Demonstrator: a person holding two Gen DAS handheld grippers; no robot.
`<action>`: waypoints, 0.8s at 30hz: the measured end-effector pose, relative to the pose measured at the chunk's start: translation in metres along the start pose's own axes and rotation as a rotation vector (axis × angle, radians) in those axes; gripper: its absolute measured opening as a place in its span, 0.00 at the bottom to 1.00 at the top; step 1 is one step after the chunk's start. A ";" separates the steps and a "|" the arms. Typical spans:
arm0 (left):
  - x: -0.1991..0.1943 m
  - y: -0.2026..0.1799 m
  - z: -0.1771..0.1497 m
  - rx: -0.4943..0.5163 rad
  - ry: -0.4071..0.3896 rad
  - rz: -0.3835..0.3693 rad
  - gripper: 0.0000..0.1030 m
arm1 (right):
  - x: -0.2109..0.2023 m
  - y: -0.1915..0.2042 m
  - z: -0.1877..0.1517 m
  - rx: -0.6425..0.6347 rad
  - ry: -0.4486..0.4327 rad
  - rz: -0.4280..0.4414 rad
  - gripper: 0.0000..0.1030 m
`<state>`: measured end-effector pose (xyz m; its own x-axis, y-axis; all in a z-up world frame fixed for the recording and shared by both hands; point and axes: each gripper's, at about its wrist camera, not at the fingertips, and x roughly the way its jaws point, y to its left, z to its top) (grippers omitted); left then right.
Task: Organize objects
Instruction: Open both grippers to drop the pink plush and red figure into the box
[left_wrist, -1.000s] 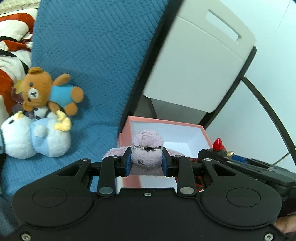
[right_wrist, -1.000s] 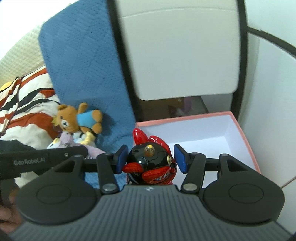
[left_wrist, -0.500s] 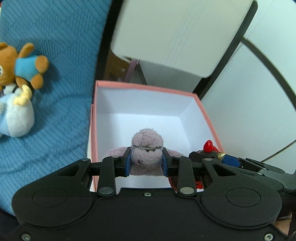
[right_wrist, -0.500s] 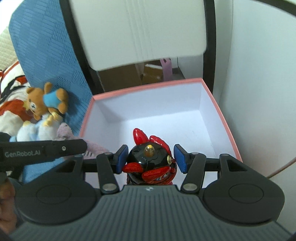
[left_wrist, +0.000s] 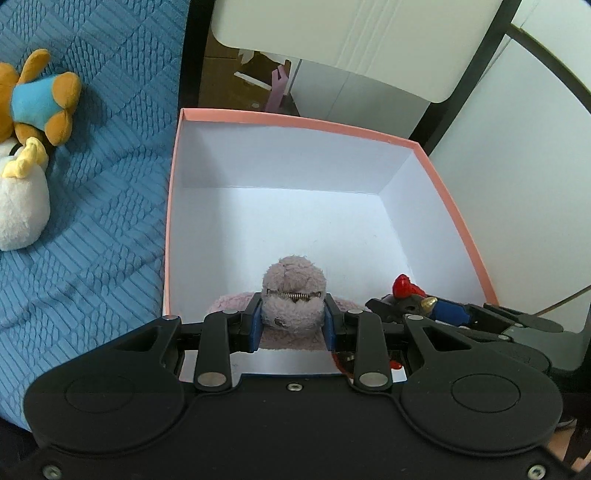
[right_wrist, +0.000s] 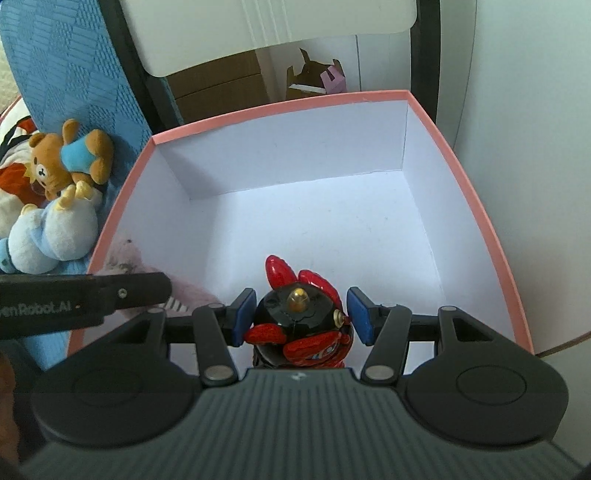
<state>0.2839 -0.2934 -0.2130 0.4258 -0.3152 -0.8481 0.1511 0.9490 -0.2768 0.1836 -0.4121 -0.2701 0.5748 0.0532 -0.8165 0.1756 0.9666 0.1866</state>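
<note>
Both grippers now over box; right view perhaps shows loosened fingers.

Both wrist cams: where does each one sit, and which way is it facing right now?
Left wrist: on the left gripper, looking down into the pink box; its fingers pinch the purple plush; the right gripper shows at right.
Right wrist: on the right gripper, facing into the same box; fingers flank the red-black toy; left gripper at left.
Shared: box, bear plush, both toys.
</note>
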 end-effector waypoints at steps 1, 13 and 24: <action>0.000 0.000 0.000 0.000 -0.001 0.002 0.28 | 0.000 -0.001 0.001 0.001 0.000 0.000 0.56; -0.029 0.011 0.008 -0.011 -0.055 -0.030 0.41 | -0.015 -0.003 0.010 0.038 -0.004 -0.003 0.63; -0.116 0.022 0.010 0.035 -0.189 -0.066 0.41 | -0.088 0.036 0.021 0.023 -0.130 -0.003 0.63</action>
<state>0.2471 -0.2361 -0.1165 0.5730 -0.3765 -0.7279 0.2138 0.9261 -0.3107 0.1557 -0.3876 -0.1799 0.6728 0.0163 -0.7396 0.1948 0.9606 0.1984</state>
